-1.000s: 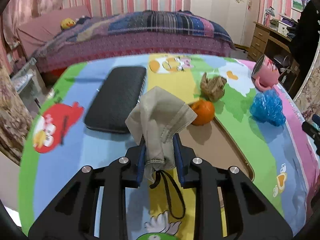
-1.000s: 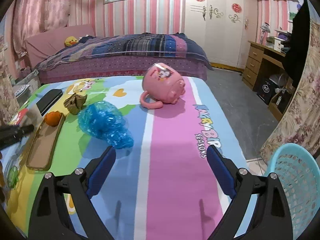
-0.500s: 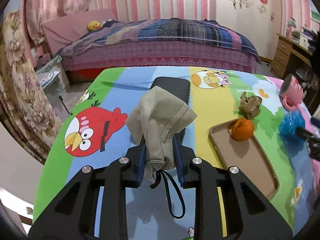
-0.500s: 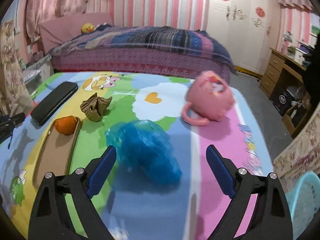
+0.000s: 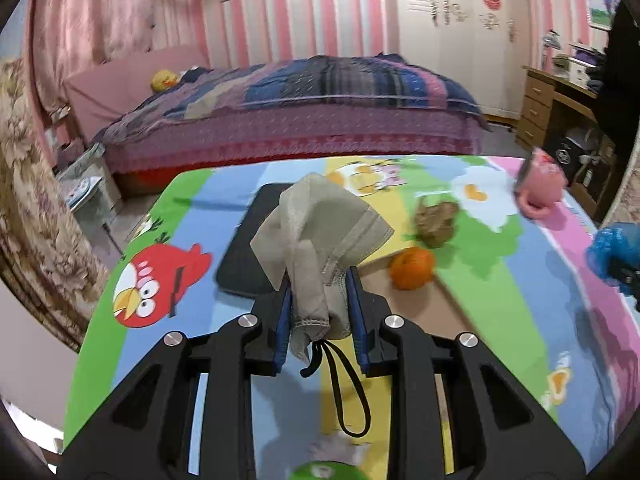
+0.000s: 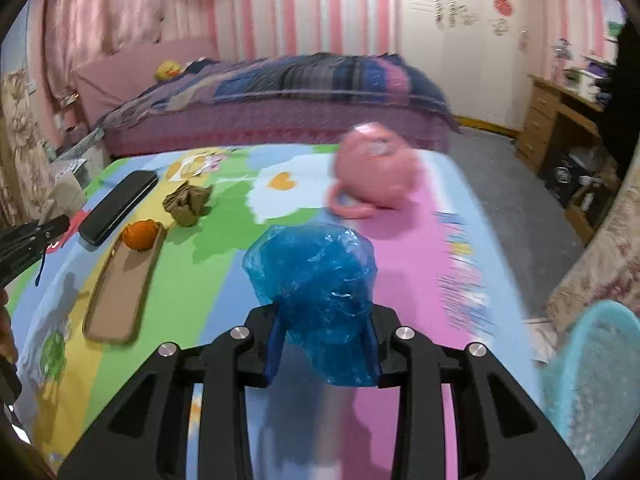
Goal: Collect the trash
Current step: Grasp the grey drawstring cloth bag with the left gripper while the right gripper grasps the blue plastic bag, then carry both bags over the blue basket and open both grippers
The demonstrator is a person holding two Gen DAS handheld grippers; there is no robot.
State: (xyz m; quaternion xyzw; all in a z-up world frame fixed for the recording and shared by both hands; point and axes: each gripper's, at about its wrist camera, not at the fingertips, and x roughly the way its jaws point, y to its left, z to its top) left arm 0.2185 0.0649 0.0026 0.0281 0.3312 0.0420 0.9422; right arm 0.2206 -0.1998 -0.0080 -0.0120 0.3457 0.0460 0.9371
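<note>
Blue plastic wad (image 6: 316, 280) sits between the right gripper (image 6: 322, 344) pads, jaws just closing, now clamped on it. Left gripper (image 5: 320, 316) pinches the beige mask (image 5: 320, 232). Carry both clear of the table to the teal basket (image 6: 596, 364). Brown wad (image 6: 187, 202) remains; pink mug (image 6: 374, 168), orange (image 6: 140, 234), tray (image 6: 120, 288) near.

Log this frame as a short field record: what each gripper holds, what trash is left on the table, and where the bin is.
left gripper: shut on grey face mask
right gripper: jaws just closed, shut on blue plastic bag
trash left on table: crumpled brown paper
other items: orange on brown tray, black case, pink mug on its side
bin: light blue basket, right of the table
</note>
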